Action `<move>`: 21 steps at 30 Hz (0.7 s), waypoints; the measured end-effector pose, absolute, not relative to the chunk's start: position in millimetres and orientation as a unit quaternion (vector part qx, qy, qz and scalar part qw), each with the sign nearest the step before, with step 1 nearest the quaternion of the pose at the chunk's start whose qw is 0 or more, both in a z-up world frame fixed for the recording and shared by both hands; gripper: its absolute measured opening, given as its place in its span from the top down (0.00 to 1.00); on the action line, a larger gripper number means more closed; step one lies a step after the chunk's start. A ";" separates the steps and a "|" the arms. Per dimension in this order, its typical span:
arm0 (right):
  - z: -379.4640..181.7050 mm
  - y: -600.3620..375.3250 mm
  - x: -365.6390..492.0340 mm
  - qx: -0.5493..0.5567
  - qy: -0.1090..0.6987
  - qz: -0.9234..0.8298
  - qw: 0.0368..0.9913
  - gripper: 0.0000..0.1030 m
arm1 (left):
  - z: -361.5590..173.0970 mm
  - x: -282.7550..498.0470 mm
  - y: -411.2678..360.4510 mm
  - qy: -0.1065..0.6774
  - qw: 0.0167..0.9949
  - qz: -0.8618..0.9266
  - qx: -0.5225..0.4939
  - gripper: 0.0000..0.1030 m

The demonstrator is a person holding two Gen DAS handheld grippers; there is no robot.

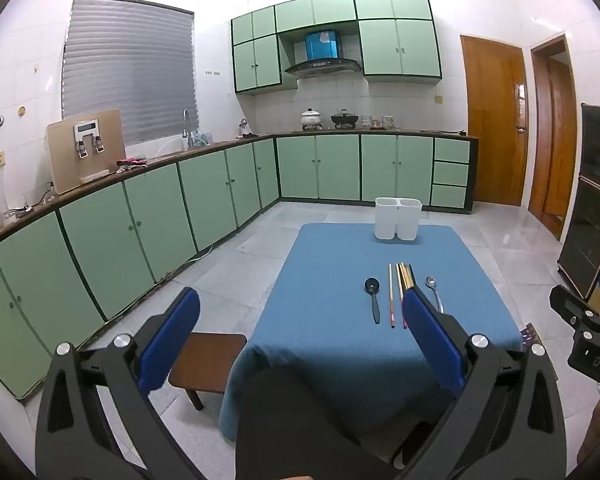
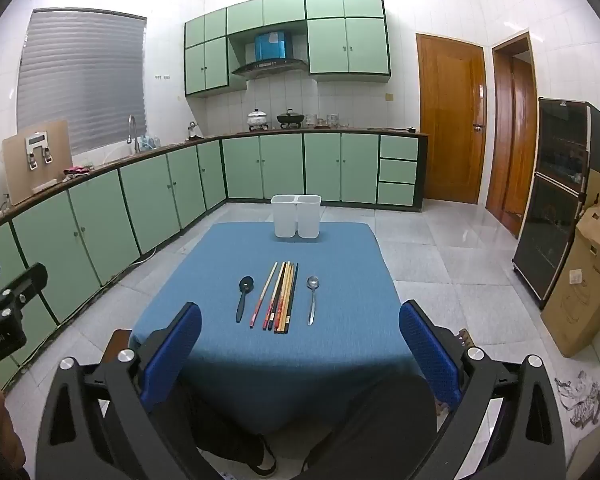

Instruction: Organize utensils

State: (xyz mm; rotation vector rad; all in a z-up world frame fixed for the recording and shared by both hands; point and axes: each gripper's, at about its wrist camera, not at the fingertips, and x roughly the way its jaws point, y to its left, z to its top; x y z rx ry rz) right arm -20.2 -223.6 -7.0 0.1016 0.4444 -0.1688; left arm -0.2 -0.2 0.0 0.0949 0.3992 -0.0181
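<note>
So it's a kitchen with mint-green cabinets (image 2: 148,208) running along the left wall and across the back, and two wooden doors (image 2: 452,120) off to the right. In the middle sits a low table with a blue cloth (image 2: 228,360) over it, and that's where all the utensil stuff is.

At the far edge of the table stands a white two-compartment holder (image 2: 296,216), upright; I can't see anything poking out of either half. Nearer to the cameras the utensils are laid out in a neat row, handles pointing back toward the person: a bundle of chopsticks (image 2: 280,300) in mixed colours in the middle, packed side by side and fanning slightly, a black spoon (image 2: 244,296) just left of them and a metal spoon (image 2: 312,298) just right, each a bit apart from the bundle.

Both claws hang above the near edge of the table, tilted down a little. The left gripper (image 1: 300,336) has its blue pads spread wide with nothing between them, and so does the right gripper (image 2: 300,336). Neither touches anything. In the left view its right finger (image 1: 432,336) covers part of the chopsticks.
</note>
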 end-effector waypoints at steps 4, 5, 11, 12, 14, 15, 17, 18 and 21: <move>-7.1 -224.3 -19.3 0.052 0.222 -0.083 0.970 0.06 | -0.1 0.1 -0.5 0.197 0.979 -0.008 0.047 0.05; -6.7 -224.8 -19.0 0.053 0.222 -0.083 0.970 0.06 | -0.1 0.2 -0.3 0.197 0.979 -0.008 0.047 0.05; 1.2 -226.0 -20.9 0.050 0.214 -0.086 0.972 0.06 | 1.8 4.2 4.8 0.198 0.979 -0.009 0.046 0.05; -2.3 -224.8 -22.7 0.048 0.211 -0.087 0.973 0.06 | 1.8 5.1 5.0 0.199 0.979 -0.008 0.046 0.05; -2.2 -224.8 -23.2 0.049 0.209 -0.087 0.973 0.06 | 0.7 2.5 4.8 0.197 0.979 -0.008 0.044 0.05; -2.1 -225.1 -23.2 0.049 0.209 -0.087 0.973 0.06 | 0.6 2.8 5.3 0.197 0.979 -0.008 0.044 0.05; -1.8 -225.4 -25.9 0.049 0.207 -0.088 0.973 0.06 | -0.1 3.4 5.4 0.196 0.980 -0.008 0.044 0.05; -1.4 -226.0 -26.3 0.049 0.207 -0.087 0.973 0.06 | 0.0 3.0 5.0 0.197 0.979 -0.008 0.044 0.05; 1.1 -226.8 -27.0 0.048 0.205 -0.088 0.974 0.06 | 0.0 2.9 4.9 0.197 0.979 -0.008 0.043 0.05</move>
